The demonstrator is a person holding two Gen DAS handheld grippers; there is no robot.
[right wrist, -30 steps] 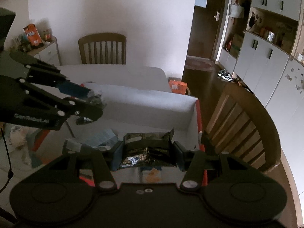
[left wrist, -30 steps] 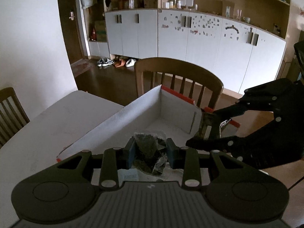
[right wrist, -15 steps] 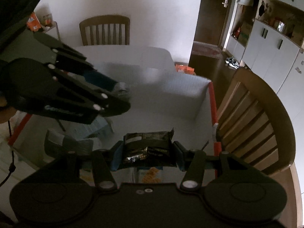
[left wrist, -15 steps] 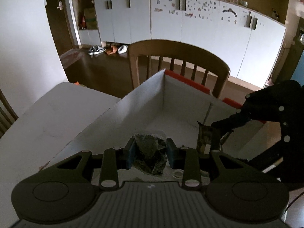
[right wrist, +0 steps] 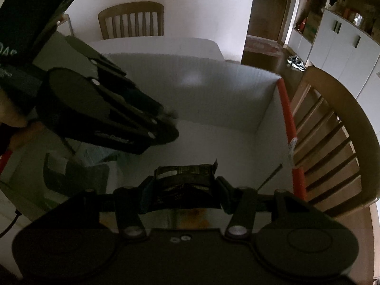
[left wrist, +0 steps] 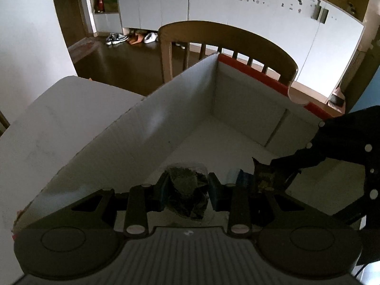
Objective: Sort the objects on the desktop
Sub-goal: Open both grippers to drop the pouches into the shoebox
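- A dim room with white cupboards (left wrist: 249,14) along the far wall, a dark wood floor and a white table (left wrist: 59,123).
- A white box (left wrist: 180,109) with a red rim stands on the table; a wooden chair (left wrist: 228,38) stands just behind it, and a second chair (right wrist: 131,20) at the table's far side.
- The left gripper (left wrist: 186,191) points down into the box, its jaws closed partway on a crumpled bag of dark green stuff (left wrist: 186,190), which hangs between the pads above the box floor.
- The right gripper (right wrist: 184,191) also points down into the box, clamped on a dark foil packet (right wrist: 185,185) that spans the gap between its pads.
- In the left view the right gripper (left wrist: 280,173) and its packet sit just beside the bag.
- Other packets (right wrist: 78,173) lie in the box's left part, too dim to tell apart.
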